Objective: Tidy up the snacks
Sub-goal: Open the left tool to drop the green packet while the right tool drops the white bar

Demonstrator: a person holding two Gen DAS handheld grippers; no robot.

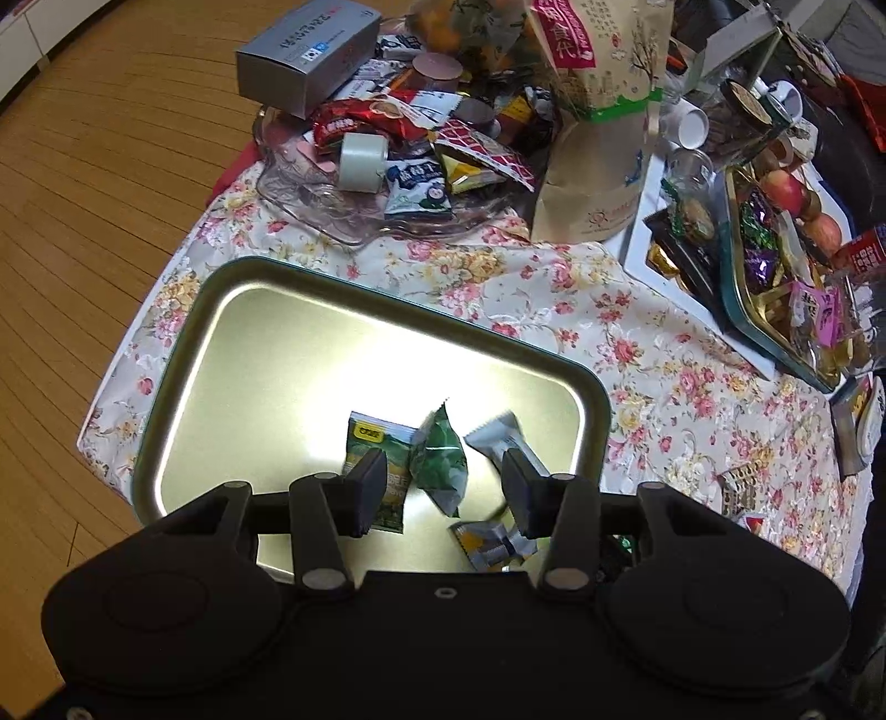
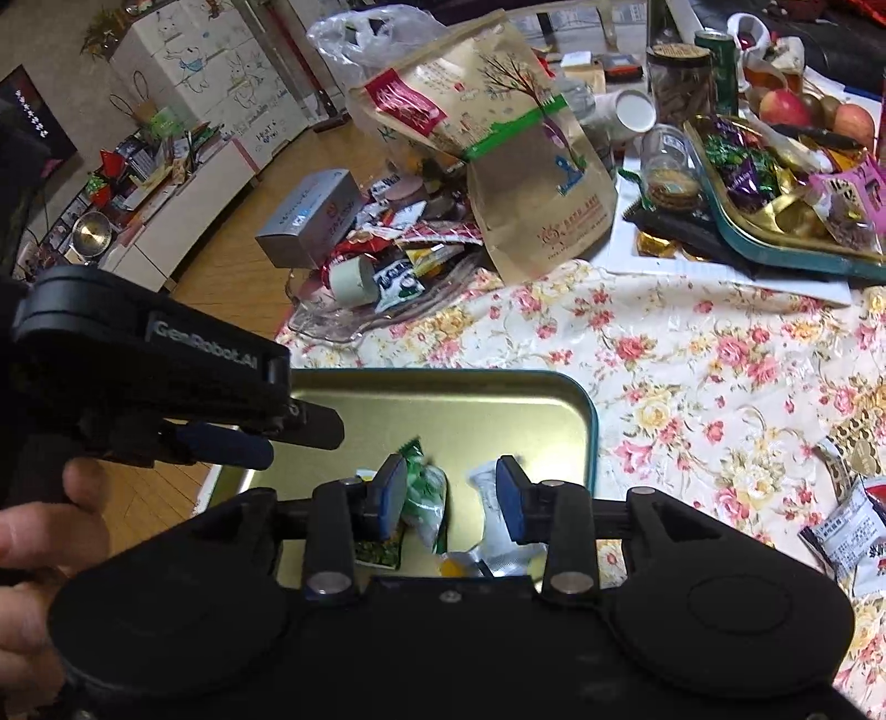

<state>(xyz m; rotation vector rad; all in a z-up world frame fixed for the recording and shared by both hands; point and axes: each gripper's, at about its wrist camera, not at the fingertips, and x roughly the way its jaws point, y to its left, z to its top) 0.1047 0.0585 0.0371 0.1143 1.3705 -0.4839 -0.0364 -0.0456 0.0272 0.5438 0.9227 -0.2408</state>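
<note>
Both grippers hang over the gold tin tray (image 1: 232, 343), which sits on the floral tablecloth (image 1: 554, 310) at the near end of the table.

Left gripper (image 1: 443, 487): fingers wide apart, nothing between the pads. Seen from its own camera, four wrapped snacks lie in the tray's near part: a green-and-yellow packet (image 1: 376, 443) by the left finger, a dark green packet (image 1: 440, 465) in the gap, tilted with one corner up, a silver-grey packet (image 1: 493, 435) at 1 o'clock of it, and a grey-and-yellow packet (image 1: 487, 545) at 5 o'clock. No pad presses on any of them.

Right gripper (image 2: 449, 498): blue-padded fingers stand apart. The dark green packet (image 2: 423, 498) lies just beside the left pad; whether it touches the pad I cannot tell. A white-grey packet (image 2: 490, 498) lies near the right pad. Neither is clamped. The left gripper's body (image 2: 166, 365) crosses this view at 9 o'clock, with a person's hand (image 2: 39, 531) under it.

Unsorted stock: a glass dish (image 1: 310, 205) at 12 o'clock of the tray, heaped with wrappers, a roll of tape (image 1: 362, 163) and a grey box (image 1: 307, 52). A kraft paper bag (image 1: 598, 127) stands at 1 o'clock. A second tin tray (image 2: 775, 238) with sweets and apples (image 2: 783, 108) sits at 2 o'clock. Loose packets (image 2: 847, 526) lie on the cloth at 3 o'clock of the right gripper.
</note>
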